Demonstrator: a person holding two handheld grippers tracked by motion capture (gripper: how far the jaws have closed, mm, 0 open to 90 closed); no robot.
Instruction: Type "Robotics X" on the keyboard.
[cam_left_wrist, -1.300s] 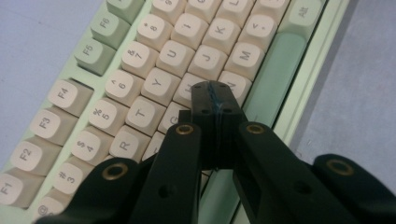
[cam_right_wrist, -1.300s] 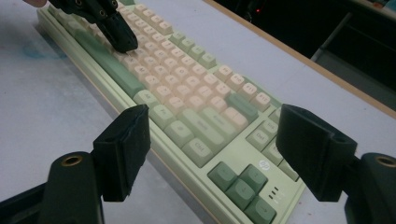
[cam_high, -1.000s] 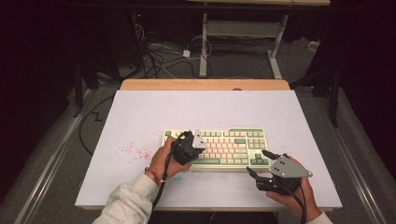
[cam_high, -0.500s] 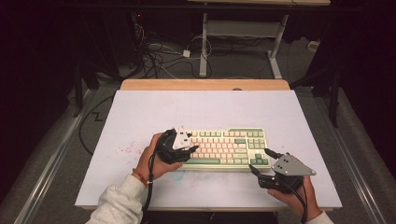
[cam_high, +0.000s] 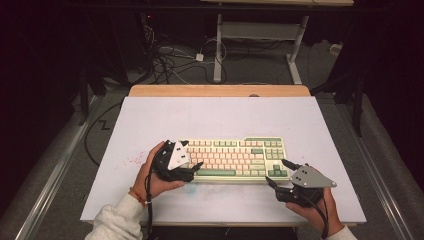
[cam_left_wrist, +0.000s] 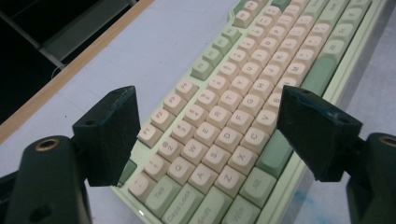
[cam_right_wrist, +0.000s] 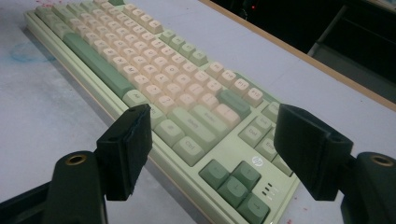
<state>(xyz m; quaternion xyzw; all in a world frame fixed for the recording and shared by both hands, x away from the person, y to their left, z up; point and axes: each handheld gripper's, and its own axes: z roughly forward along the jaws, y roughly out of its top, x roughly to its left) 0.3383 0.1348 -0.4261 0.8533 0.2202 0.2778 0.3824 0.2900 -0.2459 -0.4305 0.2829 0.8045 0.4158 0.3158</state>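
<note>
Nearest the table's front edge, one right gripper (cam_high: 274, 174) sits just off the near right corner of the single green-and-cream keyboard (cam_high: 235, 157), jaws spread wide and gripping nothing, that corner with its four arrow keys (cam_right_wrist: 236, 183) lying between them. One left gripper (cam_high: 192, 171) sits at the keyboard's left end; its jaws have just been opening and now stand apart over the letter keys, touching none. Beyond both, the keyboard lies flat on one white table (cam_high: 225, 117), whose wooden strip (cam_high: 220, 90) borders the far edge.
</note>
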